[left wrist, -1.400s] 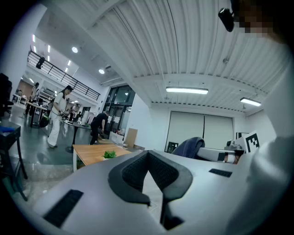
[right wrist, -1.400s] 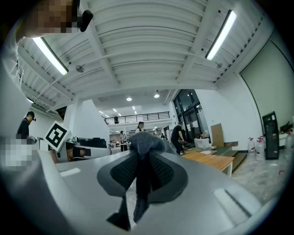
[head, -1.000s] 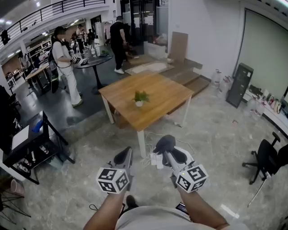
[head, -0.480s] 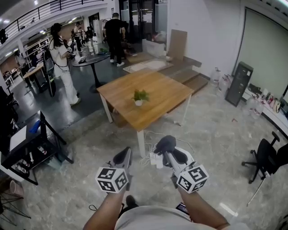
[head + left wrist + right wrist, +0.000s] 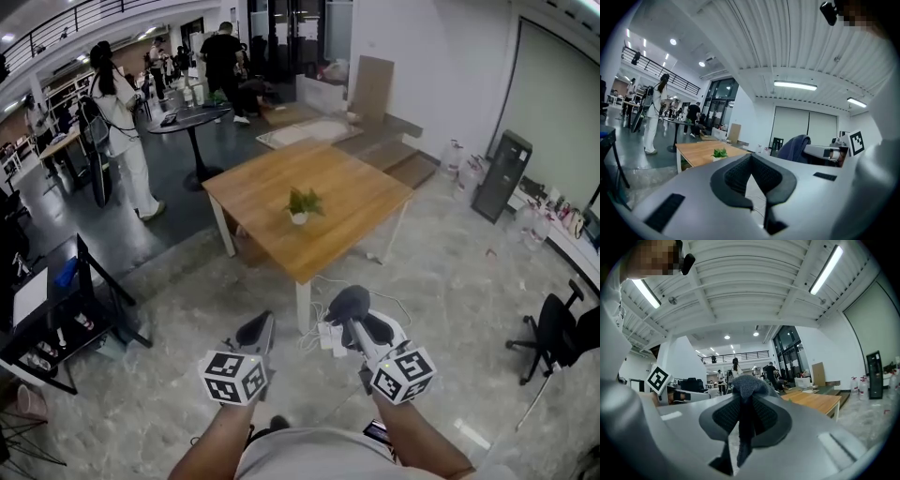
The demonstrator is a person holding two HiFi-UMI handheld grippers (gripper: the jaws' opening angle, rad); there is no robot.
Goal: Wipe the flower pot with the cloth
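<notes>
A small white flower pot [image 5: 299,217] with a green plant stands near the middle of the wooden table [image 5: 345,178] ahead of me; it also shows as the flower pot [image 5: 719,154] in the left gripper view. My right gripper [image 5: 347,306] is shut on a dark grey cloth [image 5: 345,300], which bulges above the jaws as the cloth [image 5: 746,386] in the right gripper view. My left gripper [image 5: 255,330] is shut with nothing in it. Both grippers are held low over the floor, well short of the table.
A black rack [image 5: 52,309] stands at the left, a black office chair [image 5: 558,328] at the right. A power strip with cables [image 5: 326,336] lies on the floor by the table leg. People stand by a round table [image 5: 187,117] at the back left.
The table and pot have come slightly nearer and shifted right in the head view. The people at the back have moved. Both grippers keep their pose.
</notes>
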